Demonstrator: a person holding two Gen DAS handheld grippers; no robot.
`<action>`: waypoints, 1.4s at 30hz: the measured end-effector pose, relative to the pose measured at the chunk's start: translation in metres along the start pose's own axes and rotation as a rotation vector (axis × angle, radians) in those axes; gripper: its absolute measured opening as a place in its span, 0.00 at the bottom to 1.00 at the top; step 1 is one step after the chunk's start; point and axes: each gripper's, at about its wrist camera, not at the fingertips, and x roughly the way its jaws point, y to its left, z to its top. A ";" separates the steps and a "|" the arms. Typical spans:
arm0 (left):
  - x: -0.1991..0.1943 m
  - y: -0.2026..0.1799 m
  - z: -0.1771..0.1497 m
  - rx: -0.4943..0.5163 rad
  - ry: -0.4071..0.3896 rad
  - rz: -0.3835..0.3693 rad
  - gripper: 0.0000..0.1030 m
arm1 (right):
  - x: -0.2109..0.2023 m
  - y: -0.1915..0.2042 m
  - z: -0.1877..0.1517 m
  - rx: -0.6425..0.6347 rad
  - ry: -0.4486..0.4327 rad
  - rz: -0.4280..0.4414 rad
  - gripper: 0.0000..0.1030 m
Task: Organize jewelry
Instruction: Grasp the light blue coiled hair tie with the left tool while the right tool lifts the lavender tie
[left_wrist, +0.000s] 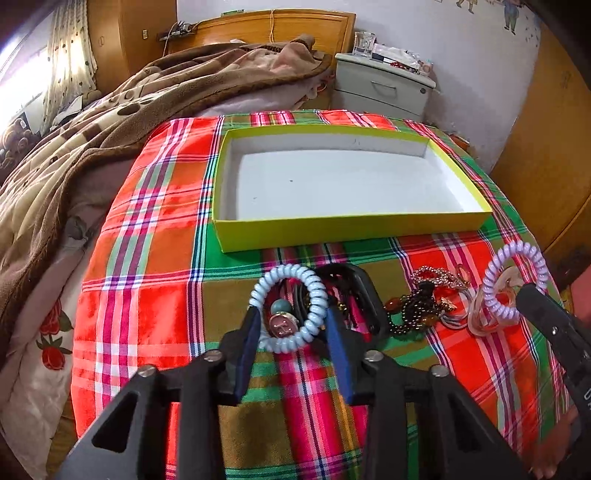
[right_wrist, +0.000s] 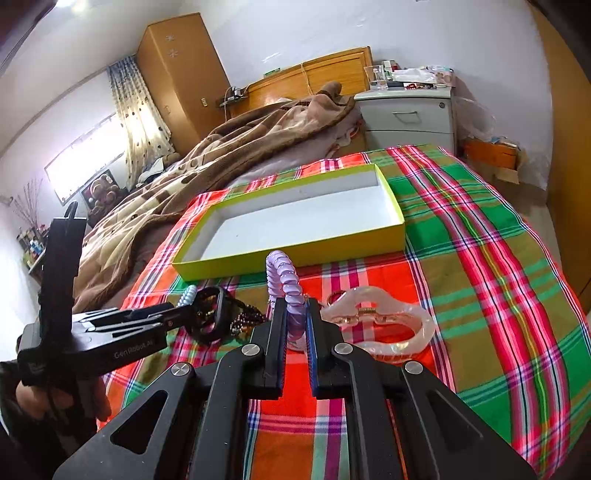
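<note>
My left gripper (left_wrist: 290, 317) has its blue pads against both sides of a pale blue coil hair tie (left_wrist: 314, 284), above a black hair clip (left_wrist: 365, 295) and a pink charm (left_wrist: 282, 325). My right gripper (right_wrist: 294, 306) is shut on a purple coil hair tie (right_wrist: 284, 273), which stands upright between the pads. A clear pink hair claw (right_wrist: 388, 328) lies just beyond it on the cloth. Dark beaded bracelets (left_wrist: 417, 314) are piled between the two grippers. An empty yellow-green box (left_wrist: 332, 230) with a white inside sits further back.
A red and green plaid cloth (left_wrist: 155, 258) covers the bed end. A brown blanket (left_wrist: 92, 122) is heaped to the left. A pale nightstand (right_wrist: 410, 114) and wooden headboard (right_wrist: 332, 70) stand behind. A hand (right_wrist: 55, 398) holds the left gripper's handle.
</note>
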 end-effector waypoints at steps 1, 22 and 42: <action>0.000 0.000 0.000 -0.001 0.004 -0.012 0.25 | 0.000 -0.001 0.001 0.001 -0.001 0.001 0.09; -0.030 0.037 0.023 -0.103 -0.077 -0.095 0.11 | 0.005 -0.019 0.034 0.033 -0.019 -0.011 0.09; -0.006 0.008 -0.016 0.242 -0.007 0.004 0.39 | 0.006 -0.020 0.031 0.026 -0.002 -0.024 0.09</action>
